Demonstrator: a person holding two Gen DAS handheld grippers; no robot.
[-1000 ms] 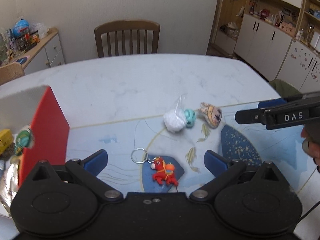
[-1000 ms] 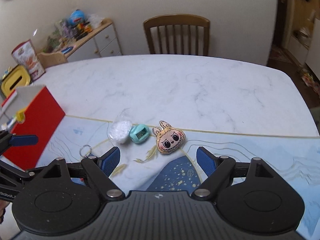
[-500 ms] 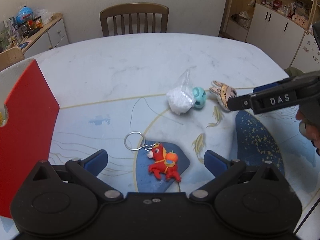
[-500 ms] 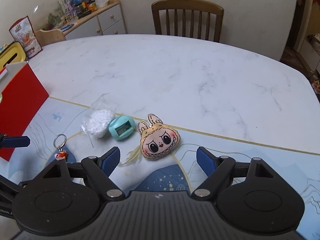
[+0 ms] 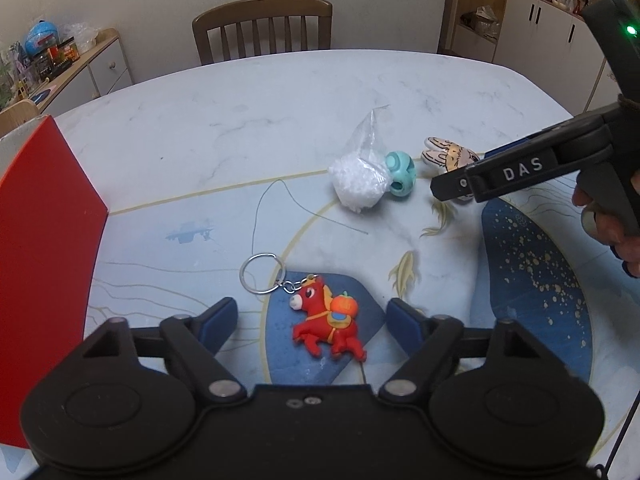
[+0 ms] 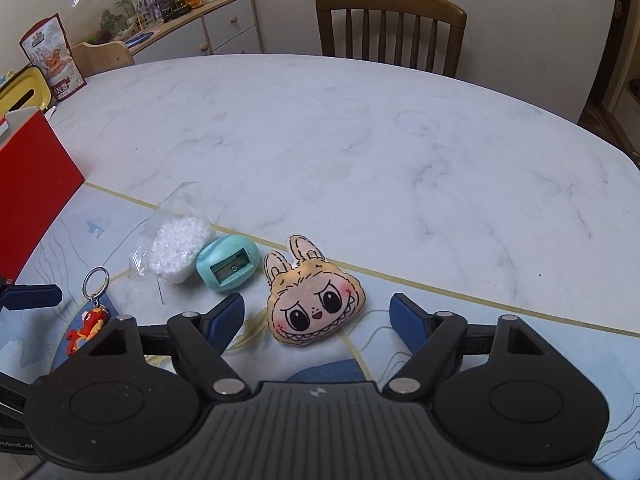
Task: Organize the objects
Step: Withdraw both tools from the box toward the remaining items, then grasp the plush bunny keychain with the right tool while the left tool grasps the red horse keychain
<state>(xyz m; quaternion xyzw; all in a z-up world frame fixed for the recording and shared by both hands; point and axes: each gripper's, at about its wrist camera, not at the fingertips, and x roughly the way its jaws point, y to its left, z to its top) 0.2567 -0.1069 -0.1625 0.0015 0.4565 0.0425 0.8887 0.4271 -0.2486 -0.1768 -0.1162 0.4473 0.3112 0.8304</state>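
Four small things lie on the printed mat at the near part of the tabletop (image 6: 360, 140). Nearest the left tongs (image 5: 310, 318) is a red horse keychain (image 5: 326, 328), flat on its side on a dark blue patch of the mat, with an orange pumpkin on its back and a silver ring (image 5: 262, 273) stretched out toward the far left. Farther in sits a clear plastic bag of white beads (image 5: 360, 182), its empty top crumpled upward, touching a teal egg-shaped pencil sharpener (image 6: 228, 265) whose blade slot faces the right wrist camera. Just beside the sharpener lies a flat plush charm (image 6: 314, 304), a yellow-edged face with two rabbit ears, big black eyes, pink cheeks and a toothy grin. The left tongs stand wide open and empty, their blue pads either side of the horse and above the mat. The right tongs (image 6: 318, 318) are likewise spread wide with nothing in them, the plush face lying between the pads; from the left view one black finger marked DAS crosses in front of the charm, and a hand (image 5: 612, 220) grips the handle at the right edge. A red box (image 5: 44, 248) stands at the left border, close to the left tongs. Beyond the mat's yellow edge line the marble surface is bare all the way to the far rim, where a wooden chair (image 6: 390, 26) is tucked in.
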